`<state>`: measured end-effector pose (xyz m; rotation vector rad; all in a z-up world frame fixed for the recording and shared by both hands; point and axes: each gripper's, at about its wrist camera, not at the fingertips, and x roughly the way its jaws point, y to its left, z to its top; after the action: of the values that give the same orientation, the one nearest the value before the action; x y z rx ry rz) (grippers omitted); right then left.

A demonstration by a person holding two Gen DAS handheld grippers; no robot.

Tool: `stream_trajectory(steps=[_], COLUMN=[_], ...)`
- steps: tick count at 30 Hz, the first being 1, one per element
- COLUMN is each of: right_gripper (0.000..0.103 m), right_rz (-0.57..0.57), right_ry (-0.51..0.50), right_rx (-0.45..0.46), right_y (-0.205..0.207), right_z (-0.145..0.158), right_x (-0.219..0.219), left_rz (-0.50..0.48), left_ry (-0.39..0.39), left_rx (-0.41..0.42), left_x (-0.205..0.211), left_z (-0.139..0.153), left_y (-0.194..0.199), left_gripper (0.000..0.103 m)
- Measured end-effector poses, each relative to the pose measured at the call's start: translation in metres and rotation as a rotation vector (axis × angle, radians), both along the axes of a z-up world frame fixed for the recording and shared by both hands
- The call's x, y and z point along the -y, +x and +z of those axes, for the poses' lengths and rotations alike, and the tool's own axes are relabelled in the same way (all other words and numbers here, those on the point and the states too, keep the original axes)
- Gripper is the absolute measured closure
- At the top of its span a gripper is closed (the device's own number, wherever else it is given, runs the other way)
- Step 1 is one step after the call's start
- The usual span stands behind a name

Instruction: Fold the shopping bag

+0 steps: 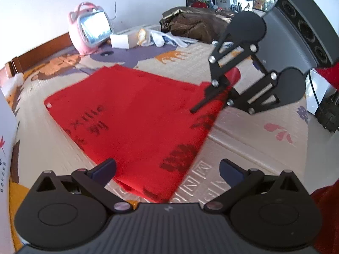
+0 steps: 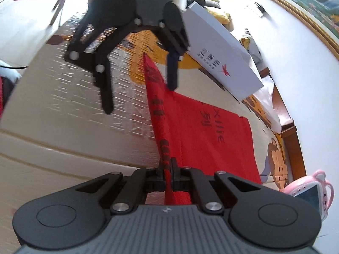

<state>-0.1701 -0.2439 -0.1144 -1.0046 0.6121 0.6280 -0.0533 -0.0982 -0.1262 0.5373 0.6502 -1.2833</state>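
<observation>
Your right gripper (image 2: 166, 170) has its fingers clamped on one corner of the red shopping bag (image 1: 135, 118), which lies mid-play mat (image 1: 243, 139). It's thin, limp, light fabric, so take hold at corners and hems; your left gripper (image 1: 167, 170), fingers apart, hovers over the near corner

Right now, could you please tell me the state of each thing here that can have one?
Red bag: flat on the mat, one edge pinched and lifted.
Right gripper: shut on the red bag's edge.
Left gripper: open, holding nothing, above the bag's near corner.
White box: closed, lying beside the bag.
Pink toy: upright, screen lit.
</observation>
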Motion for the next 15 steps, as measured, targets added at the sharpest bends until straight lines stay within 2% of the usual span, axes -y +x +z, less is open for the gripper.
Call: stream_trajectory(steps=[3,9,15], right_gripper=[0.099,0.099,0.099], right_rz=[0.009,0.025,0.025], right_ry=[-0.012,-0.018,0.031], right_rx=[-0.007,-0.018,-0.045], right_y=[0.003,-0.004,-0.003], right_z=[0.003,0.011,0.030], right_x=[0.000,-0.004,-0.001], left_rz=[-0.022,-0.086,-0.165], left_ry=[-0.003,0.070,0.098], left_rx=[-0.015,-0.017,-0.031], left_x=[0.001,0.009,0.008], left_z=[0.002,-0.008,-0.011], left_y=[-0.002,-0.015,-0.027], left_gripper=[0.000,0.000,0.000])
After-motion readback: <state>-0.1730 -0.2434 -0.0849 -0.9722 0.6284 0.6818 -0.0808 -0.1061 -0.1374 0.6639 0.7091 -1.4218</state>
